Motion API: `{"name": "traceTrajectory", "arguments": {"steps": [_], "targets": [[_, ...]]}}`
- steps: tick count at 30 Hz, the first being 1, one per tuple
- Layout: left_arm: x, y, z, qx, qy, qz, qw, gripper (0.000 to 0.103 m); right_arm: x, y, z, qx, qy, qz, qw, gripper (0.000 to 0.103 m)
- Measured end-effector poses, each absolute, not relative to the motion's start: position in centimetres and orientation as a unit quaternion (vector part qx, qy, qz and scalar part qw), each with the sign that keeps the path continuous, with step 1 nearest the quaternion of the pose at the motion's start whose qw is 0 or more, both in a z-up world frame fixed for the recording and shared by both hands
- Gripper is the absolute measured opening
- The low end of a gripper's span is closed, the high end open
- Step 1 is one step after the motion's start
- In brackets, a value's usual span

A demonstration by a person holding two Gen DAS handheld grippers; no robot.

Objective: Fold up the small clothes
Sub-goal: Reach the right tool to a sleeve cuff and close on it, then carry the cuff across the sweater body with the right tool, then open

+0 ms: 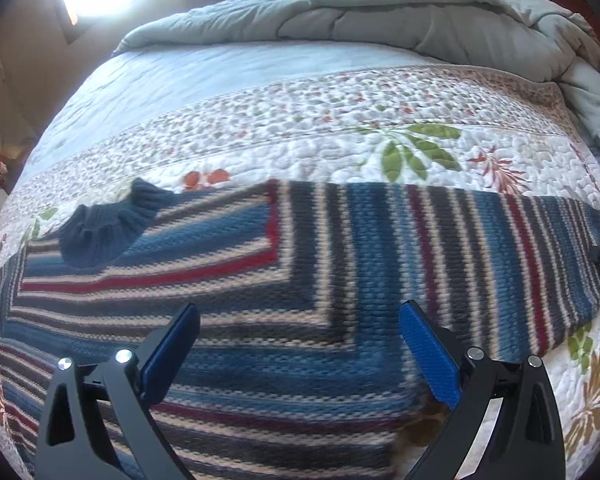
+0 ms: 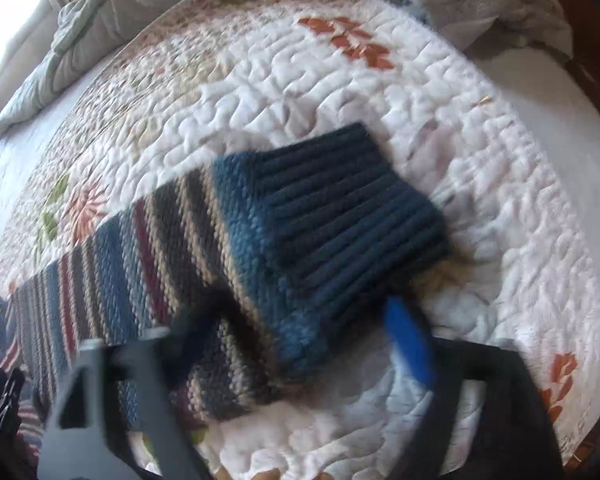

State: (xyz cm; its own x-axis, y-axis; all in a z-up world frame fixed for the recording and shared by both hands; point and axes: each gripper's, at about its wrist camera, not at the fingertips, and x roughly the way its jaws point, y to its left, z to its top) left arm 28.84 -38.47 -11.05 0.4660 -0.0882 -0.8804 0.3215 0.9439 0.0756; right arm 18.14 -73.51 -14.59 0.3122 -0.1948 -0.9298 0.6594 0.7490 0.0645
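Looking along our right gripper (image 2: 300, 332), we find the sweater sleeve (image 2: 204, 264) straight ahead, its long axis running from the ribbed navy cuff (image 2: 352, 216) back leftward toward the body; the fingers stand apart around the sleeve's near edge just behind the cuff, holding nothing that we can see. Our left gripper (image 1: 300, 348) hangs spread wide and empty above the sweater (image 1: 236, 304), which lies flat on the quilt (image 1: 300, 136), so our right is nearer the sleeve. The knit is chunky, soft and striped blue, grey, cream and red, the quilt puckered and floral
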Motion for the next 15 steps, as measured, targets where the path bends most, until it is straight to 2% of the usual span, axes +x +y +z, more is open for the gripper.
{"name": "traceTrajectory", "arguments": {"steps": [1,2,3,5,9,15], "targets": [[29.0,-37.9,-11.0,0.116,0.502,-0.118,0.849,0.100,18.2,-73.5,-14.4,0.230,0.513,-0.271,0.781,0.037],[29.1,-37.4,-10.9,0.113,0.504,-0.116,0.849,0.100,18.3,-73.5,-14.4,0.241,0.510,-0.258,0.785,0.028],[29.3,-37.0,-10.9,0.110,0.506,-0.113,0.848,0.100,18.3,-73.2,-14.1,0.261,0.505,-0.244,0.786,0.013],[29.8,-35.8,-10.8,0.104,0.513,-0.104,0.846,0.100,18.3,-72.6,-13.4,0.274,0.495,-0.238,0.789,0.012],[30.3,-32.9,-10.0,0.093,0.511,-0.092,0.849,0.099,19.5,-67.9,-9.7,0.219,0.477,-0.203,0.827,0.012],[30.7,-25.6,-8.2,0.075,0.497,-0.053,0.863,0.100,22.5,-54.8,-5.4,0.160,0.456,-0.064,0.873,0.012]]}}
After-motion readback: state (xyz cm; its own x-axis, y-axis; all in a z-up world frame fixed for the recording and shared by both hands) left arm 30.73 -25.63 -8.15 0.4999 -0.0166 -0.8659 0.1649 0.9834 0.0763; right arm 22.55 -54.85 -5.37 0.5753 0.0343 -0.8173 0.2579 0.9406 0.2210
